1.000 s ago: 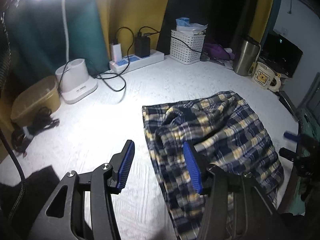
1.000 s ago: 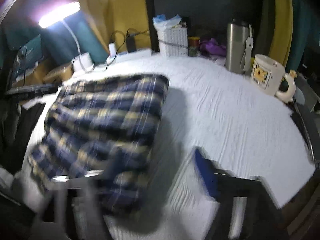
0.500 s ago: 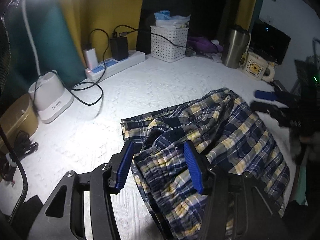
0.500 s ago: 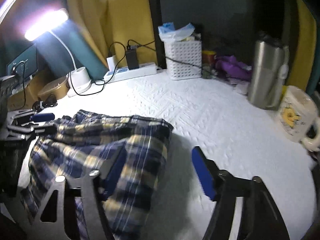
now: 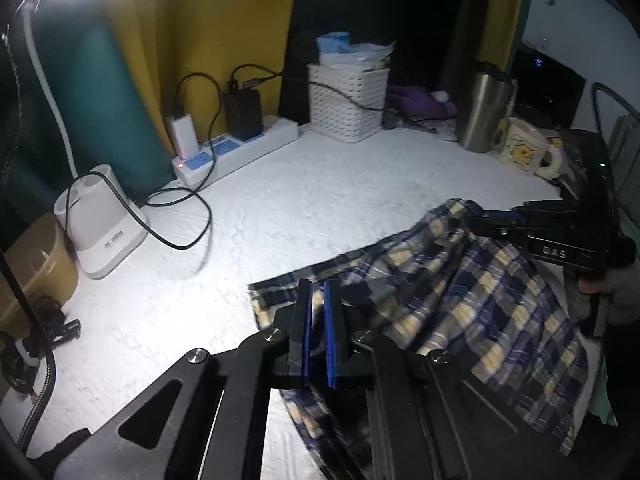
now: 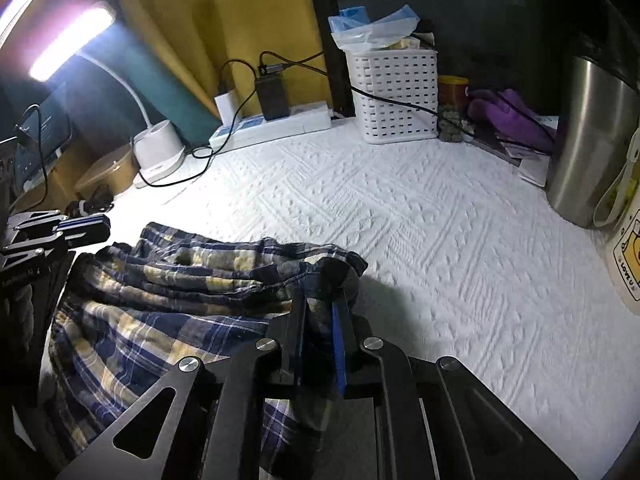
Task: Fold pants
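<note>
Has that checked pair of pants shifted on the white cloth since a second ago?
Yes. In the left wrist view the plaid pants now lie bunched nearer the yellow mug side, farther from the power strip, with both grippers closed on the fabric.

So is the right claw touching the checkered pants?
Touching. In the right wrist view the right claw has just closed, and its blue pads pinch a bunched fold of the checkered pants.

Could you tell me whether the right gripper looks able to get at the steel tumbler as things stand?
Probably not right now: the right gripper has its jaws shut on the plaid pants. The white cloth between it and the steel tumbler lies bare, so letting go would free the way.
</note>
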